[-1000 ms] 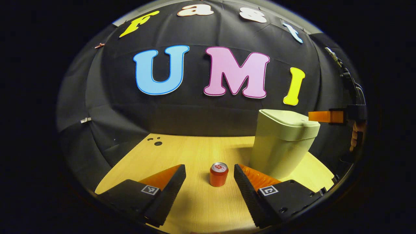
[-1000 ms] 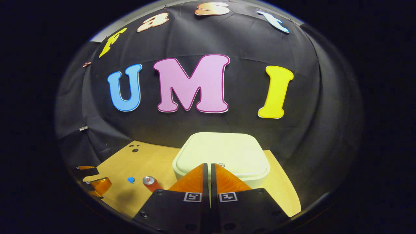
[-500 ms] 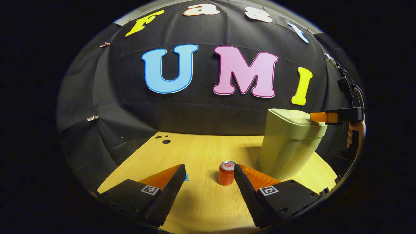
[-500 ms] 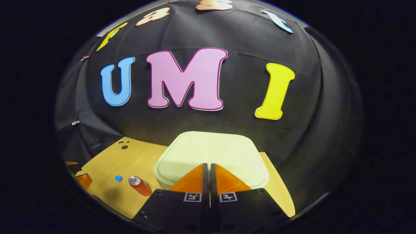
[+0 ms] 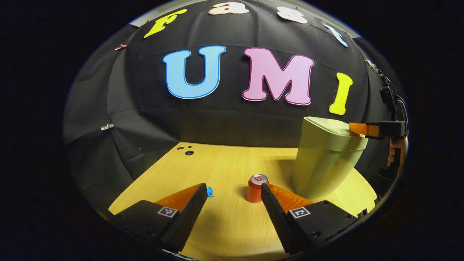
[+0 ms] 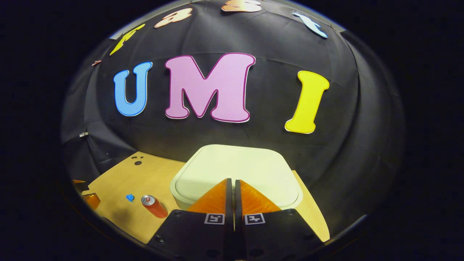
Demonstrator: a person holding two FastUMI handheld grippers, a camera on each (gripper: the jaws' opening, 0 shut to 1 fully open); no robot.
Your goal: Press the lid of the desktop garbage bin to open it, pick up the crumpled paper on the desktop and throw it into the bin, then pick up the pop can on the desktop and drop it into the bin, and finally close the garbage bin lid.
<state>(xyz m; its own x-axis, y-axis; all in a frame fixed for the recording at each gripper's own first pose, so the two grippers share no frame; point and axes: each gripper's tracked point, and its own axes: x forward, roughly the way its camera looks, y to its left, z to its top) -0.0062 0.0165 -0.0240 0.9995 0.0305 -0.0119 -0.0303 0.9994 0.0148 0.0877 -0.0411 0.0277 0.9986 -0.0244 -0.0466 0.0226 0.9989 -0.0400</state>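
A pale green bin [image 5: 328,156] with its lid [image 6: 235,168] down stands at the right of the wooden table [image 5: 224,166]. My right gripper [image 6: 232,180] is shut, its tips at the lid's near edge; in the left gripper view it [image 5: 359,128] touches the lid's rim. A red pop can [image 5: 256,188] stands upright just beyond my open left gripper [image 5: 233,188], close to its right fingertip. A small blue crumpled paper [image 5: 209,191] lies by the left fingertip. In the right gripper view the can [image 6: 154,206] and paper [image 6: 129,197] sit left of the bin.
A hand [image 5: 397,152] holds the right gripper beyond the bin. Small holes [image 5: 189,152] mark the table's far left corner. Black cloth walls the booth behind the table. My left gripper [image 6: 87,197] shows at the right gripper view's left edge.
My left gripper swung left, so the can drifted towards its right finger and the blue paper came into view. The right gripper, still shut, settled down onto the lid's near edge.
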